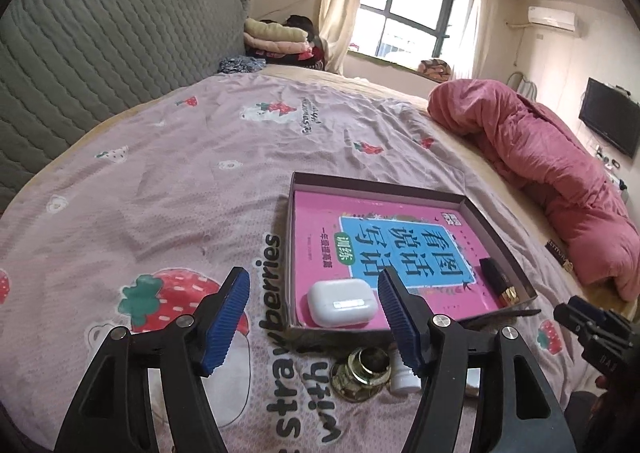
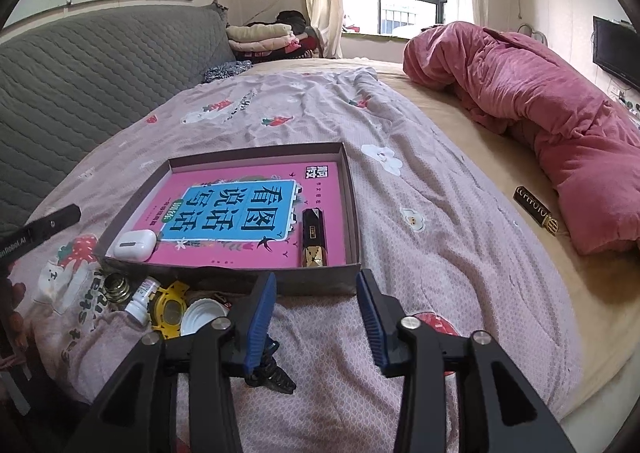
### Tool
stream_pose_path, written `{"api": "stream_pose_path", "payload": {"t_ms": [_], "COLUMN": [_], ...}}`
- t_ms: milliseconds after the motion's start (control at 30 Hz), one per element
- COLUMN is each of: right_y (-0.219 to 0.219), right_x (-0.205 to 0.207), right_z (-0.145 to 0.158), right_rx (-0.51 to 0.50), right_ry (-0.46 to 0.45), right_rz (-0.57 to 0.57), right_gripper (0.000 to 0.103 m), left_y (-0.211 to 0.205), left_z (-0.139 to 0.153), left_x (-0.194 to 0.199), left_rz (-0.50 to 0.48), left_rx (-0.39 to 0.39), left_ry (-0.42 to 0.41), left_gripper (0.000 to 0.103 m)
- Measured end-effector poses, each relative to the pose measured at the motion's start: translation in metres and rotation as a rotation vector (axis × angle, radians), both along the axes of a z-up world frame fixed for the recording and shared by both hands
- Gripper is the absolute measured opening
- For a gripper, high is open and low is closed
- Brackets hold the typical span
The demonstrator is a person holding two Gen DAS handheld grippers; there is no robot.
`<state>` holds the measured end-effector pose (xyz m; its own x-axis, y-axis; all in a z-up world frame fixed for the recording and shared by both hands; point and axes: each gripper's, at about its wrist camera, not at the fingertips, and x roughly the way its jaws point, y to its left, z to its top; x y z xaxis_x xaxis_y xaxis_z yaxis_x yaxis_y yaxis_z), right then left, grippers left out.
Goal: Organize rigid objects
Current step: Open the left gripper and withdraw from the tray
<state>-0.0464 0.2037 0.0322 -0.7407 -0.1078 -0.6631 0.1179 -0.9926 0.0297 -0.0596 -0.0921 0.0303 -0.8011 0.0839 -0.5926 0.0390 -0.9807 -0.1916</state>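
**Both claws wide over the bed, box part-filled**

While I hold both rigs above the bed, the left claw (image 1: 314,317) stands wide apart with nothing between its blue pads, and the right claw (image 2: 316,315) is spread just as far, gripping nothing either.

Ahead of me sits the shallow cardboard box (image 1: 374,182) on the strawberry-print sheet (image 1: 168,181). Flat in its bottom lies a pink book (image 1: 320,221) with a blue title panel. On the book's near left corner rests a white earbud case (image 1: 342,303), lying on its side. Along the box's right wall, from the right wrist view, I see a black-and-gold lipstick (image 2: 314,239), lengthwise, touching the book.

Now the loose pieces, just outside the near wall of the box. From the left wrist view there's a brass-coloured round metal fitting (image 1: 362,373), and beside it a small white bottle (image 1: 402,375), partly hidden behind my right-hand finger. The right wrist view adds more: a yellow round plastic piece (image 2: 170,307) next to that bottle, a white ribbed cap (image 2: 204,317) touching it, and a black hair clip (image 2: 274,373) under my left-hand finger, partly covered.

Well apart, off to the right on the tan blanket (image 2: 500,157), a second dark lipstick tube (image 2: 536,211) lies beside the heaped pink duvet (image 2: 540,105).
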Motion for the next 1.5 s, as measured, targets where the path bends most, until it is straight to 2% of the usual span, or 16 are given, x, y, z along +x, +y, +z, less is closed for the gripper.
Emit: {"api": "stream_pose_path", "payload": {"t_ms": [333,833,1500], "right_y": [0.0,-0.011,-0.019], "right_x": [0.008,0.019,0.029], "right_z": [0.008,0.004,-0.003], "right_rx": [-0.004,0.011,0.025], "right_ry": [0.018,-0.016,-0.06], "right_rz": [0.012,0.068,0.105], "right_gripper": [0.047,0.047,0.047], "left_y": [0.016,0.026,0.042], "left_z": [0.005,0.005,-0.017], "left_x": [0.018,0.031,0.03], "left_rz": [-0.04,-0.072,-0.123], "left_rx": [-0.03,-0.038,-0.053], "left_ry": [-0.001,-0.025,-0.15], "left_gripper": [0.068,0.068,0.068]}}
